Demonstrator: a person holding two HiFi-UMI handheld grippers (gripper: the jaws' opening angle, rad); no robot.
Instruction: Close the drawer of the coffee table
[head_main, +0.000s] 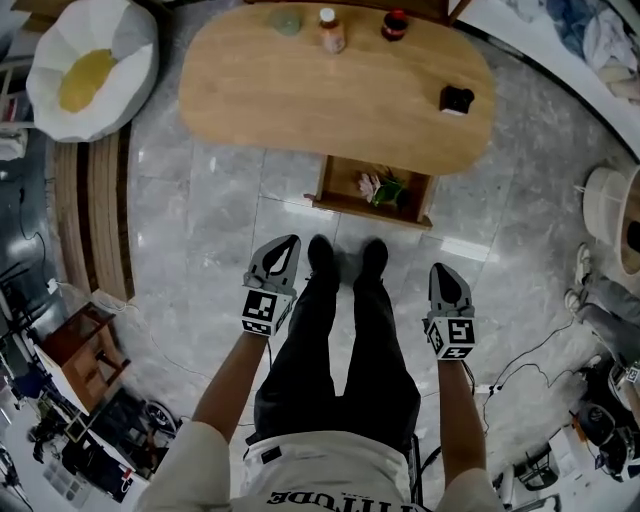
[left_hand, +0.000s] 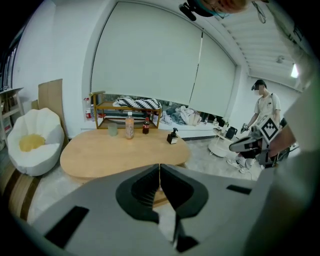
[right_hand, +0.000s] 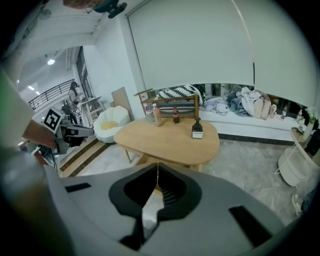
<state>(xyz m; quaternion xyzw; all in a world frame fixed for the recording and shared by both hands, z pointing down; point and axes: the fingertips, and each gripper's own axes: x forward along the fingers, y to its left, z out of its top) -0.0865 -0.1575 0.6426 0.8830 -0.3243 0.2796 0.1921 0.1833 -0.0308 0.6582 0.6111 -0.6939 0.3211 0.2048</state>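
Hand-held grippers (head_main: 288, 242) (head_main: 441, 268) short of drawer (head_main: 350, 208) edge

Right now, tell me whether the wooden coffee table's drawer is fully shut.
No, the wooden drawer juts out from under the oval wooden tabletop, contents showing.

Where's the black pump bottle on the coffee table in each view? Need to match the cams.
Head view: pump bottle upper right, near the right end of the table.
Left gripper view: pump bottle near picture centre, at the table's right end.
Right gripper view: pump bottle just right of centre, on the table's right part.
Shared landmark: the red-capped bottle at the table's far edge, in all three views.
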